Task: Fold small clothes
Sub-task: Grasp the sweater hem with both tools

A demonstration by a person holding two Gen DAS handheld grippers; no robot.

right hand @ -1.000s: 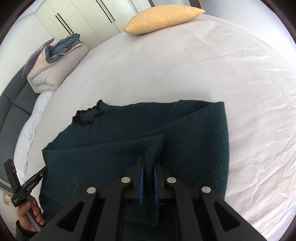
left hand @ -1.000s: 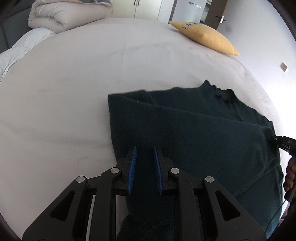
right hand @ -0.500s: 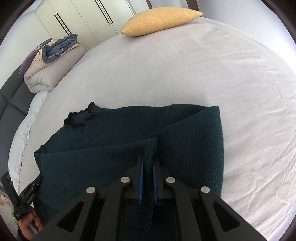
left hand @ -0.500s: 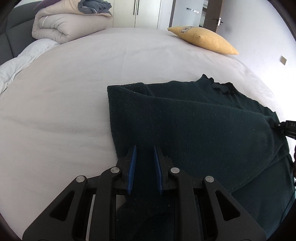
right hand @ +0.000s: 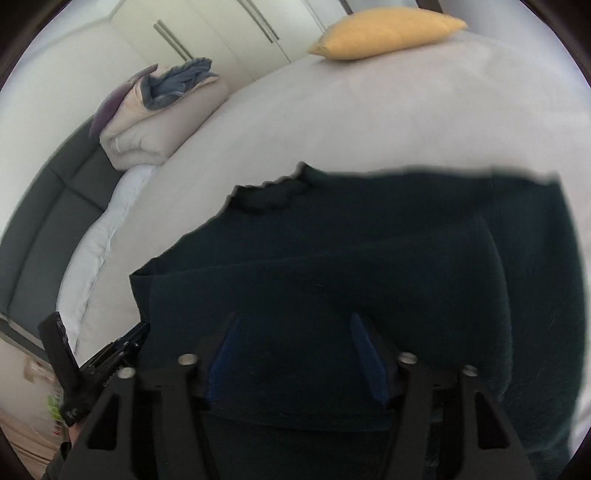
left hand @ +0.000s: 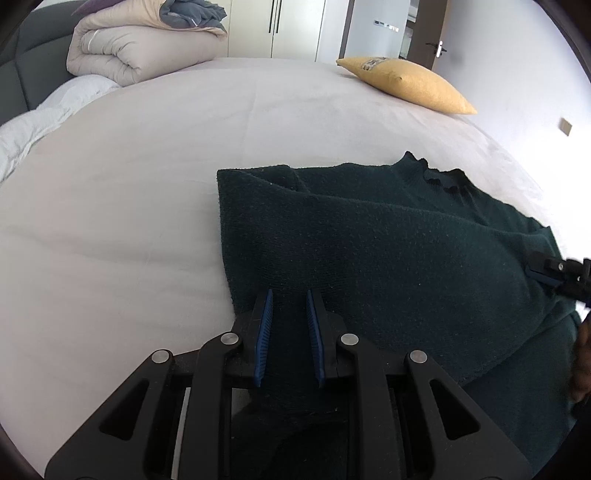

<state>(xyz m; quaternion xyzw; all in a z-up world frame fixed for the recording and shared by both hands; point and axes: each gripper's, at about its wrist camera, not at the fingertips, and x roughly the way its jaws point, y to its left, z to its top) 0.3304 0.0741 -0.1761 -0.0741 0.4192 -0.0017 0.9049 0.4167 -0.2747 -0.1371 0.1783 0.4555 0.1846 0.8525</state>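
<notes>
A dark green knit sweater (left hand: 388,251) lies on the white bed (left hand: 129,206), folded over on itself, its frilled collar (left hand: 439,177) at the far side. My left gripper (left hand: 290,295) is shut on the sweater's near edge; cloth fills the gap between its blue pads. My right gripper (right hand: 291,321) is open wide just above the sweater (right hand: 332,258), its blue pads (right hand: 365,354) apart with nothing between them. The right gripper also shows at the right edge of the left wrist view (left hand: 557,271). The left gripper shows at the lower left of the right wrist view (right hand: 110,354).
A yellow pillow (left hand: 410,85) lies at the far right of the bed. A rolled beige duvet (left hand: 140,51) sits at the far left by the dark headboard (right hand: 44,214). White wardrobe doors (left hand: 291,26) stand behind.
My right gripper has let go of the sweater fold and opened wide, and its view is blurred by motion. The folded layer now lies flat. My left gripper keeps its hold.
</notes>
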